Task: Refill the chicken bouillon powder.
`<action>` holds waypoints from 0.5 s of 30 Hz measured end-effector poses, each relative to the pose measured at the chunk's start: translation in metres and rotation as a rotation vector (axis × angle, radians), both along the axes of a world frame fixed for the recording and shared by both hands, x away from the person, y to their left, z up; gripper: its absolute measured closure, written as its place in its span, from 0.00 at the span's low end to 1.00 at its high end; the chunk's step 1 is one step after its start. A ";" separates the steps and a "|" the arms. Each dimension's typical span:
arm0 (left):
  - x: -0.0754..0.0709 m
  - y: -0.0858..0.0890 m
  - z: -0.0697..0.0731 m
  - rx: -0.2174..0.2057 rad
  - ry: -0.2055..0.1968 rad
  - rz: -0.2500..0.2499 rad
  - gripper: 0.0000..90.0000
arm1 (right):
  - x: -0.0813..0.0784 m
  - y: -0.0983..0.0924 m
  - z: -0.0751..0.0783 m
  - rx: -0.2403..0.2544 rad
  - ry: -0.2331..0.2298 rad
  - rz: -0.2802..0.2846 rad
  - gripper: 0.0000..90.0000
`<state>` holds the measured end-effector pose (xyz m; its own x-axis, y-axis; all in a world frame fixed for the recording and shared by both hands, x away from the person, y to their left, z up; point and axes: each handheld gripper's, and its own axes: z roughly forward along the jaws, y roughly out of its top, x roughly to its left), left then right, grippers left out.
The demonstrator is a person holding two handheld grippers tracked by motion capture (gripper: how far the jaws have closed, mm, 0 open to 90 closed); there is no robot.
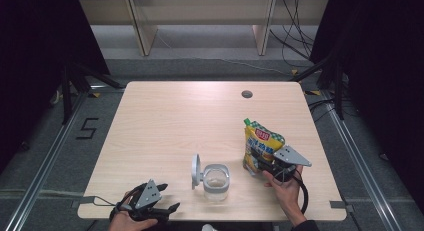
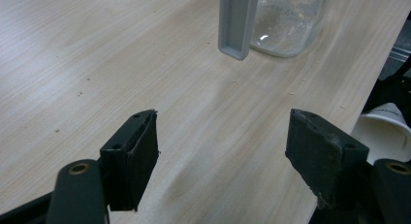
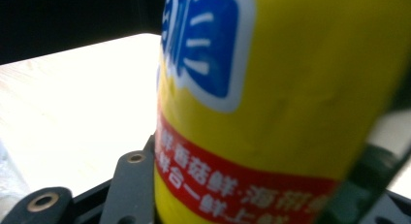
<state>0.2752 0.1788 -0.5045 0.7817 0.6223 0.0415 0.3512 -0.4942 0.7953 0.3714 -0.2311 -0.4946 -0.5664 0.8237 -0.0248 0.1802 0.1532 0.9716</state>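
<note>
Clamping yellow pouch (image 1: 261, 147), right hand-held gripper (image 1: 272, 164) angled inward, left hand-held gripper (image 2: 220, 156) apart.

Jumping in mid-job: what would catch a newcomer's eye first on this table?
The bright yellow snack bag stands out at the table's right, upright between the jaws of the right tongs. Near the front edge sits a clear jar with its grey lid swung open to its left. The left tongs hover open at the front-left corner.
</note>
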 end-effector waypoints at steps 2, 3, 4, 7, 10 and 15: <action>0.000 0.000 0.000 0.004 -0.001 -0.001 0.30 | -0.003 0.000 0.002 -0.002 0.028 0.005 0.60; 0.000 0.001 0.001 0.006 -0.001 -0.002 0.30 | -0.003 -0.001 0.003 0.002 0.024 0.009 0.60; 0.000 0.000 0.000 -0.013 -0.003 0.001 0.30 | -0.006 0.001 0.002 0.050 0.049 0.011 0.60; 0.000 0.001 0.000 -0.002 -0.008 0.008 0.30 | -0.011 -0.002 0.005 0.030 0.048 0.009 0.61; 0.000 0.000 0.000 -0.014 -0.008 0.011 0.30 | -0.014 -0.005 0.010 0.046 0.048 0.014 0.61; 0.000 0.001 0.000 0.000 -0.010 0.005 0.30 | -0.020 -0.012 0.024 0.053 -0.012 0.005 0.61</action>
<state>0.2757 0.1796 -0.5043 0.7781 0.6262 0.0493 0.3458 -0.4926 0.7986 0.3516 -0.2431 -0.4705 -0.5702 0.8214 0.0121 0.1681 0.1022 0.9805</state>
